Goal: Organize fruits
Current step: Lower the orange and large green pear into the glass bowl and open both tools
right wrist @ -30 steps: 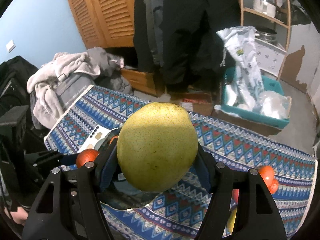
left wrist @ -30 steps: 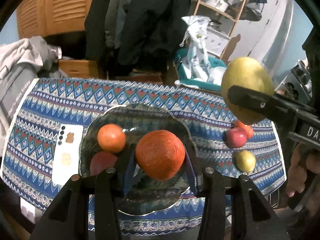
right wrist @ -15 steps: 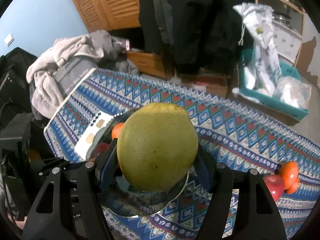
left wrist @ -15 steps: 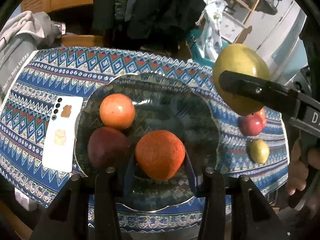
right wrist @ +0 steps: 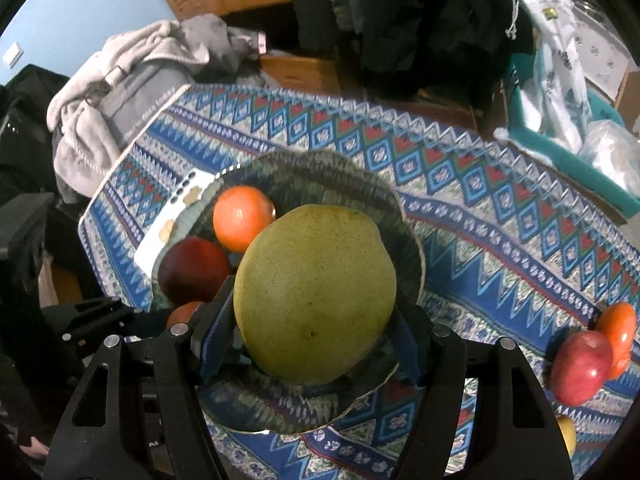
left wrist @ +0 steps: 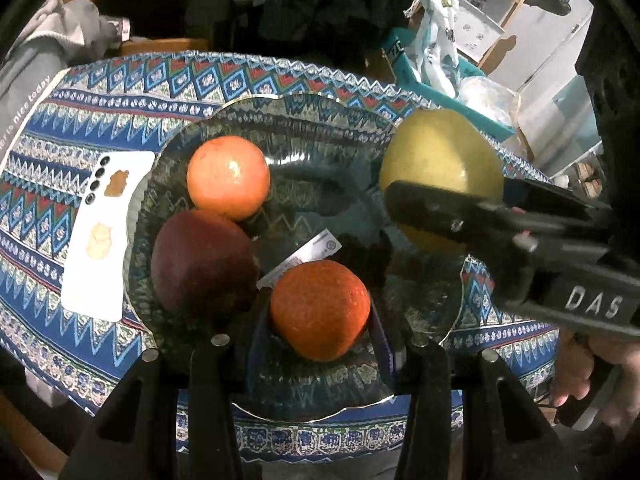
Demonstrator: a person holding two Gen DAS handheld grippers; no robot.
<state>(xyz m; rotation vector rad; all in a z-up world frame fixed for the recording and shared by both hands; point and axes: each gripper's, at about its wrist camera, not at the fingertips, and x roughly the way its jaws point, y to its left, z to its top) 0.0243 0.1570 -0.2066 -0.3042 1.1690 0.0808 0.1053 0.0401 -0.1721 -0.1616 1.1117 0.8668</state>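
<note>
A dark glass plate [left wrist: 320, 128] [right wrist: 320, 168] lies on the patterned blue cloth. In it rest a pale orange [left wrist: 228, 176] [right wrist: 242, 218] and a dark red apple [left wrist: 202, 260] [right wrist: 192, 268]. My left gripper [left wrist: 318, 320] is shut on a deep orange fruit [left wrist: 320, 308] low over the plate's near side. My right gripper [right wrist: 316, 320] is shut on a big yellow-green pear [right wrist: 316, 300] [left wrist: 440, 168], held over the plate's right side. In the left wrist view the right gripper's black finger crosses in front of the pear.
A white phone [left wrist: 104, 232] lies left of the plate, partly under its rim. A red apple [right wrist: 580, 364], an orange fruit [right wrist: 618, 336] and a small yellow fruit [right wrist: 568, 436] sit on the cloth at the right. Clothes, a teal bin and shelves stand behind the table.
Both grippers have come down toward the plate with their fruit. The plate and the fruit in it look larger and closer; the pear now hangs over the plate's right side.
</note>
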